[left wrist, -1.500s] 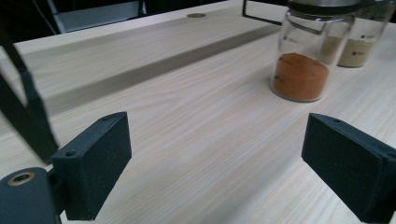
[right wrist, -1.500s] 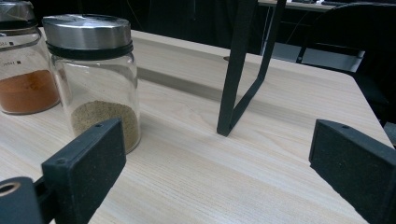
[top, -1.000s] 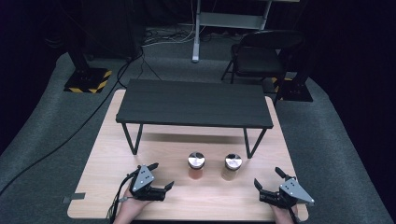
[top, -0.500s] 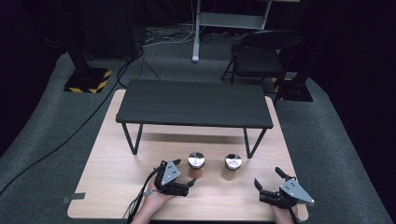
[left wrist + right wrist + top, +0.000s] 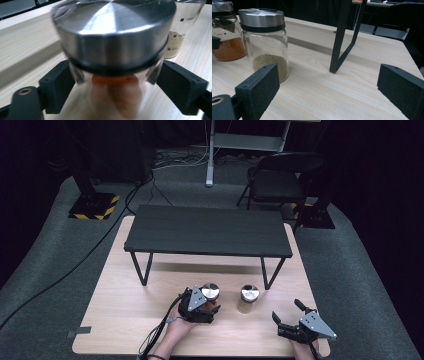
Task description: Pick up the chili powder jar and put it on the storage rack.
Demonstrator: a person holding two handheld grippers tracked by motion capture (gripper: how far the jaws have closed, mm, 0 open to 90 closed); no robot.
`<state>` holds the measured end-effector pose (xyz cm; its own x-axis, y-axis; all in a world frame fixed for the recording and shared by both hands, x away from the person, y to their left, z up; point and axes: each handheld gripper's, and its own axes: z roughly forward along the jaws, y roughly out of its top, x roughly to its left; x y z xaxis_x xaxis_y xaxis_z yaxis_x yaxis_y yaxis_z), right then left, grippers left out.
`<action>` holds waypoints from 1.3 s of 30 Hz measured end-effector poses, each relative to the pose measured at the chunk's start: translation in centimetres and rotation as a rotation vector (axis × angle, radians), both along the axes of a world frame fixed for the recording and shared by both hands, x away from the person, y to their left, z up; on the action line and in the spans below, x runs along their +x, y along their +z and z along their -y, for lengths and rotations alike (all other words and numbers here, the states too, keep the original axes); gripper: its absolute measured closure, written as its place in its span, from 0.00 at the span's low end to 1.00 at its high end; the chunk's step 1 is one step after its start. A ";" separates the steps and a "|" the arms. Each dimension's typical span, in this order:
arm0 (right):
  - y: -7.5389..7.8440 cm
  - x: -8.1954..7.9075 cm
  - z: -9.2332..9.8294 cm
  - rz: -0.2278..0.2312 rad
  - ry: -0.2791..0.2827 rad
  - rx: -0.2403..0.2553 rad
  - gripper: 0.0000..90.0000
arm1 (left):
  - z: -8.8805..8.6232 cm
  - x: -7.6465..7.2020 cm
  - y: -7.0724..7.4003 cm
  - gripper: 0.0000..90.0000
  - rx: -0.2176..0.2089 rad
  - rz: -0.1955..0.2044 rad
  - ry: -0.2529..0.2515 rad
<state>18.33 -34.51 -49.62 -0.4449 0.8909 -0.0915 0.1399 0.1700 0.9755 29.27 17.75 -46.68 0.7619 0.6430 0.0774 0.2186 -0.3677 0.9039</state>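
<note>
Glass is what the left gripper (image 5: 207, 307) is dealing with: a spice jar of orange-red powder (image 5: 113, 82) with a brushed steel lid (image 5: 112, 30), standing on the near part of the wooden table (image 5: 120, 305), left of a second jar holding pale beige powder (image 5: 247, 300). The jaws have just been closing with the jar between them; in the left gripper view both black pads (image 5: 58, 86) sit against the glass just under the lid, so the pinch looks made, though how firm it is I cannot tell.

The grip is high, close to the lid's shoulder, and smooth glass could slide down through the pads on a lift, or the jar could swing and tip. The beige jar stands near on the right; a sideways move could knock it. The black metal shelf (image 5: 207, 232) overhangs just beyond, so a steep rise toward the far side may strike its edge or its leg (image 5: 342, 37).

The right gripper (image 5: 292, 317) rests at the near right corner, jaws spread wide around nothing.
</note>
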 end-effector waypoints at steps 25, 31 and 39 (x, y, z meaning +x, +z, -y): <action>0.0 -0.1 0.0 0.000 0.000 -0.003 0.04 | -3.1 -2.4 5.6 0.35 -0.089 0.121 -0.041; 0.0 -0.1 -0.1 -0.001 0.000 -0.002 0.04 | -3.8 -2.6 9.0 0.35 -0.099 0.178 0.000; 0.0 -0.1 0.0 -0.001 0.001 -0.003 0.04 | -4.7 -2.4 12.9 0.35 -0.142 0.247 0.065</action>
<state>18.26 -34.48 -49.58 -0.4456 0.8904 -0.0935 0.1412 0.1729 0.9748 26.92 22.46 -33.77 0.6881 0.7076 0.1608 0.0049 -0.2261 0.9741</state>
